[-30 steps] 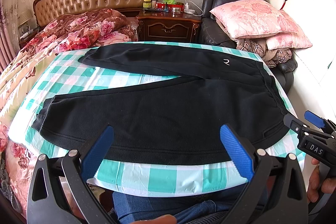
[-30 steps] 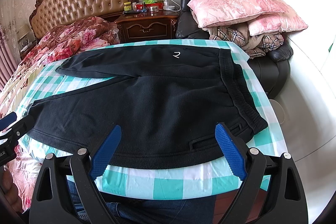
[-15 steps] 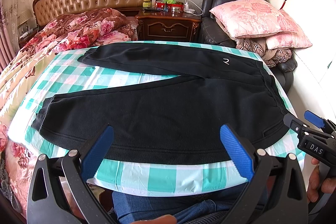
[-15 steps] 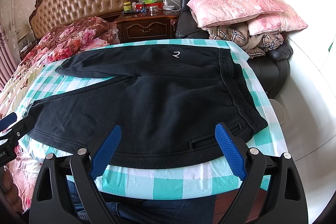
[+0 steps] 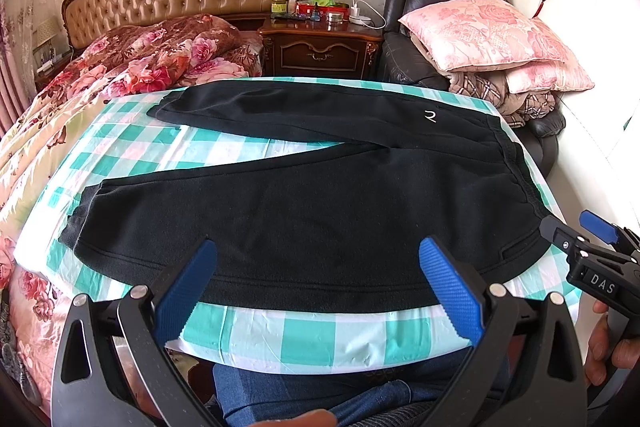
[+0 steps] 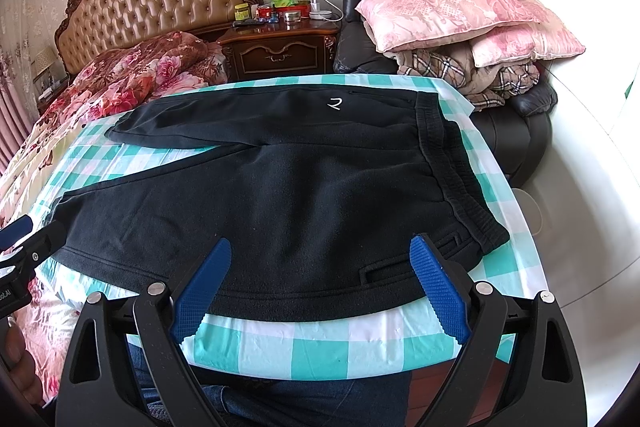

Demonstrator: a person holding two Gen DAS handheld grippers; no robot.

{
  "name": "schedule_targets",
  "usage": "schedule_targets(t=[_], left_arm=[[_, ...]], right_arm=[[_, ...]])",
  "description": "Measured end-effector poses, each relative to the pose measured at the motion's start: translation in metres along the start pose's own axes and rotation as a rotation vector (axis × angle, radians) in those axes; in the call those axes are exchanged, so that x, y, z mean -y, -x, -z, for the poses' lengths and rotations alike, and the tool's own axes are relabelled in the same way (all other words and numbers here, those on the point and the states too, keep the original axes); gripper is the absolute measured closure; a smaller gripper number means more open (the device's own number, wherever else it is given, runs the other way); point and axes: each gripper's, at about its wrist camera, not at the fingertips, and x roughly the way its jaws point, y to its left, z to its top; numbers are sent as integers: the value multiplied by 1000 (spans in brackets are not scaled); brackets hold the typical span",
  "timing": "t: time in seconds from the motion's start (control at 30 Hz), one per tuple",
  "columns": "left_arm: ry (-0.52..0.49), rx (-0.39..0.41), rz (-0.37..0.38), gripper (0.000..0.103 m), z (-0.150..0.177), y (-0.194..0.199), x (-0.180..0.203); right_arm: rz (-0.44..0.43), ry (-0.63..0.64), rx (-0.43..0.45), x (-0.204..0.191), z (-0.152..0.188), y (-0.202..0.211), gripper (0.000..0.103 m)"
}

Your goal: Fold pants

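Ahead of both grippers, black pants point(image 5: 320, 211) being shown spread flat on checked worktop point(image 5: 304, 335), unfolded. Long axis running left-right: waistband point(image 6: 452, 171) at right, cuffs at left, legs splayed in V. Near hem edge lying just beyond fingertips. Left gripper point(image 5: 316, 291) being held released, empty, nearer leg end. Right gripper point(image 6: 318, 289) being held released, empty, nearer waistband corner. First fold judged not yet begun; near leg likely being lined up for lifting toward far leg point(image 5: 304, 111).

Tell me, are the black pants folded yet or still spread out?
Spread out. The black pants lie flat on the checked cloth, both legs apart, not yet folded.
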Motion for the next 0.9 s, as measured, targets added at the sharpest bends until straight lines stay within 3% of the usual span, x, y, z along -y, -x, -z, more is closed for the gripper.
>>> schedule_targets(t=[0.8, 0.9], left_arm=[[6, -10, 0, 2, 5, -2, 4], [10, -22, -8, 2, 4, -7, 0]], right_arm=[[-2, -4, -2, -4, -1, 0, 15], [-93, -63, -44, 6, -3, -12, 15]])
